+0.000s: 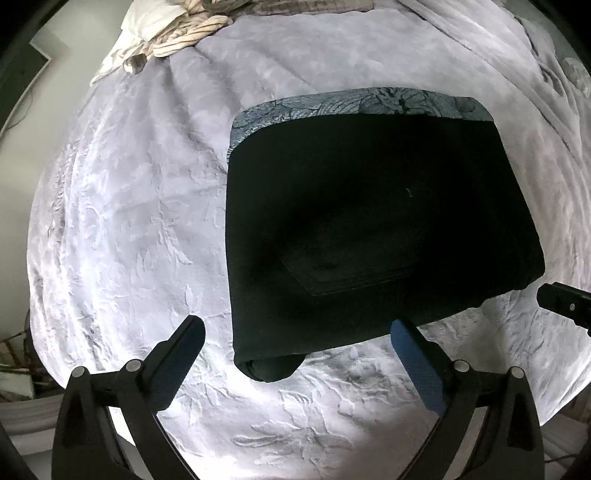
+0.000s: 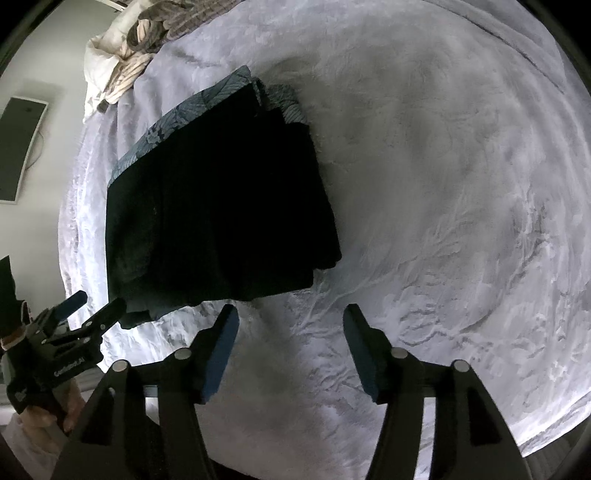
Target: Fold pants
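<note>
The black pants [image 1: 369, 229] lie folded into a thick rectangle on the pale bed cover [image 1: 129, 221], on top of a blue leaf-patterned cloth [image 1: 369, 103] whose far edge shows. My left gripper [image 1: 299, 332] is open and empty, just short of the pants' near edge. My right gripper [image 2: 291, 317] is open and empty, over bare cover beside the pants' [image 2: 214, 206] near right corner. In the right wrist view the left gripper [image 2: 96, 304] shows at the pants' near left corner. In the left wrist view the right gripper's tip [image 1: 561, 302] shows at the right.
Crumpled pillows and striped bedding [image 1: 177, 33] lie at the head of the bed. A flat grey panel [image 2: 18, 147] hangs on the wall to the left. The textured white cover [image 2: 443, 221] stretches wide to the right of the pants.
</note>
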